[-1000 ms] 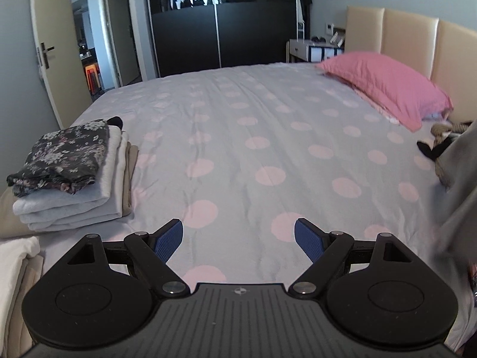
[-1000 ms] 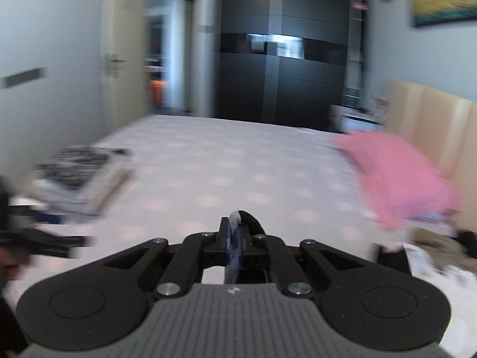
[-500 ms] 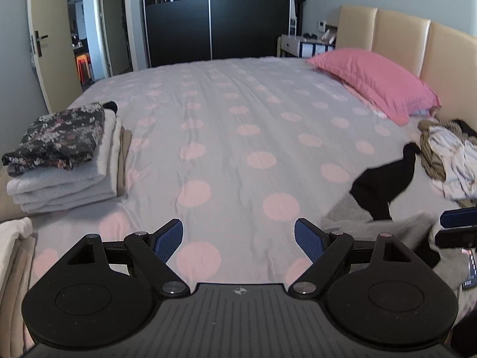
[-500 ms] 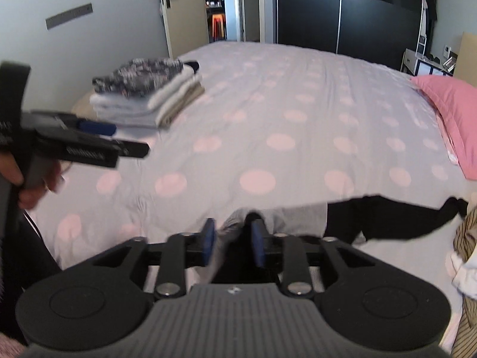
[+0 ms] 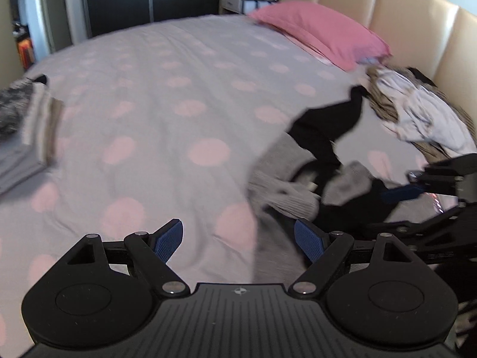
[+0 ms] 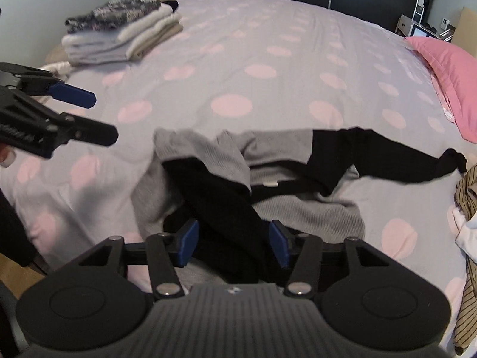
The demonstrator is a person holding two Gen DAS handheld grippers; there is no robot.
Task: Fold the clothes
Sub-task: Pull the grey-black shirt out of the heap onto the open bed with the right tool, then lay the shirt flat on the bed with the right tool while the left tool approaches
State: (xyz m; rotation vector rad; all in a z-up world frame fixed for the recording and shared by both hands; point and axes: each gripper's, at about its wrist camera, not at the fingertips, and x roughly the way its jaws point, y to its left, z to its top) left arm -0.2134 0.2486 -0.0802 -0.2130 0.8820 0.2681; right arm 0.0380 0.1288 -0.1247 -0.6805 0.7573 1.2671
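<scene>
A grey and black sweater (image 6: 268, 173) lies crumpled on the dotted bedspread (image 6: 238, 59), one black sleeve stretched to the right. It also shows in the left wrist view (image 5: 310, 161). My right gripper (image 6: 234, 243) is open just above the sweater's near part, black fabric between its jaws but not clamped. My left gripper (image 5: 238, 238) is open and empty over the bedspread (image 5: 179, 119), left of the sweater. It shows from the side in the right wrist view (image 6: 74, 113).
A stack of folded clothes (image 6: 119, 35) sits at the bed's left edge, and it shows in the left wrist view (image 5: 26, 131). A pile of unfolded clothes (image 5: 417, 113) lies at the right by the pink pillow (image 5: 322, 35) and headboard.
My right gripper was shut on the sweater and lifted. It came down, opened, and the sweater dropped onto the bed. My left gripper turned right toward the sweater.
</scene>
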